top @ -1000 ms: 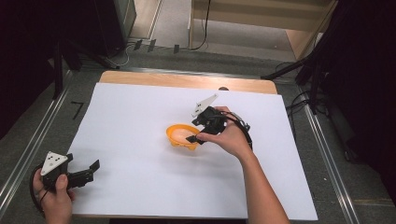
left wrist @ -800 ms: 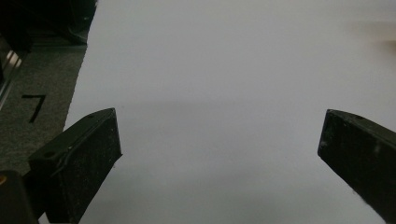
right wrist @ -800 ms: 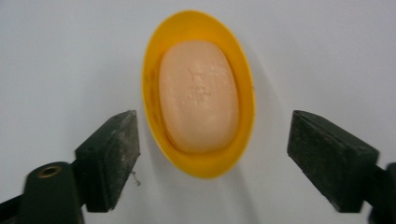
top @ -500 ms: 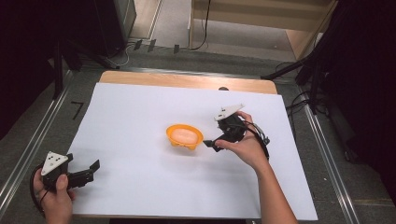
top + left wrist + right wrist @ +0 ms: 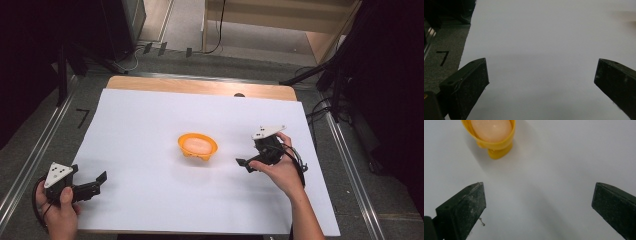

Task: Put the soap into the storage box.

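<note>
Resting at the tabletop's [image 5: 150, 115] near-left corner, your left claw [image 5: 95, 184] gapes empty; the orange cup [image 5: 198, 146] sits mid-sheet; your right claw [image 5: 246, 164], jaws just opened wide, should withdraw level, avoiding nudging it.

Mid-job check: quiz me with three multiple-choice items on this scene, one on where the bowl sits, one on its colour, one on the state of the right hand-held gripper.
1. Where is the bowl?
A. middle of the white sheet
B. on the bare wood strip
C. off the table

2. What colour is the bowl?
A. blue
B. orange-yellow
C. green

3. How is the right hand-held gripper?
A. shut on the bowl
B. shut on nothing
C. open, holding nothing

Answers:
1 A, white sheet surrounds it in the high view.
2 B, both the high and right gripper views show it.
3 C, its jaws stand wide apart, the bowl lying beyond them.
</note>
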`<state>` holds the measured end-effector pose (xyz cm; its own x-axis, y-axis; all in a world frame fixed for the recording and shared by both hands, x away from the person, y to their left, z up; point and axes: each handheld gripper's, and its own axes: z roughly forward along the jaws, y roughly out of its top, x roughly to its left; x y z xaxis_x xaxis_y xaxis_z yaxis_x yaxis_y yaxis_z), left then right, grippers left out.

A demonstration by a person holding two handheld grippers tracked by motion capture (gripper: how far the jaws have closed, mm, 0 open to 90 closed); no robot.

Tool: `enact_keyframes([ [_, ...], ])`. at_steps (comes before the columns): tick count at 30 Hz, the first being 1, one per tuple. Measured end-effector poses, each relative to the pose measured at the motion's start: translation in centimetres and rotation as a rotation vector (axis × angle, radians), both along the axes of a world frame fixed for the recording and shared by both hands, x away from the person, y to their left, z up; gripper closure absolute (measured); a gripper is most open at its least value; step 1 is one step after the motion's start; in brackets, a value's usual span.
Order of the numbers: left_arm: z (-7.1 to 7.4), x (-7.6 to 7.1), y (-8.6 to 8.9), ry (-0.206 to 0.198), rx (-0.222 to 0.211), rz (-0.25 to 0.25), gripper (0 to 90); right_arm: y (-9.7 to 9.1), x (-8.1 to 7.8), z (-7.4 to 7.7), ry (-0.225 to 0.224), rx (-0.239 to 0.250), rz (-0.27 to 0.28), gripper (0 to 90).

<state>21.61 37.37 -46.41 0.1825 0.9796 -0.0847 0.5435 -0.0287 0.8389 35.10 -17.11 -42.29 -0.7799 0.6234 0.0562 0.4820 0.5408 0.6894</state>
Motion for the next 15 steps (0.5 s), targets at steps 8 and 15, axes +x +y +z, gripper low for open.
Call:
enact_keyframes([
  [8,0.0,0.0,0.0,0.000,0.001,-0.001,0.0,-3.3,-1.8,-1.2,-0.004,-0.022,-0.070,0.2],
  [15,0.0,0.0,0.0,-0.001,0.008,0.000,0.0,-5.5,-3.0,-2.2,0.003,-0.009,-0.117,0.2],
])
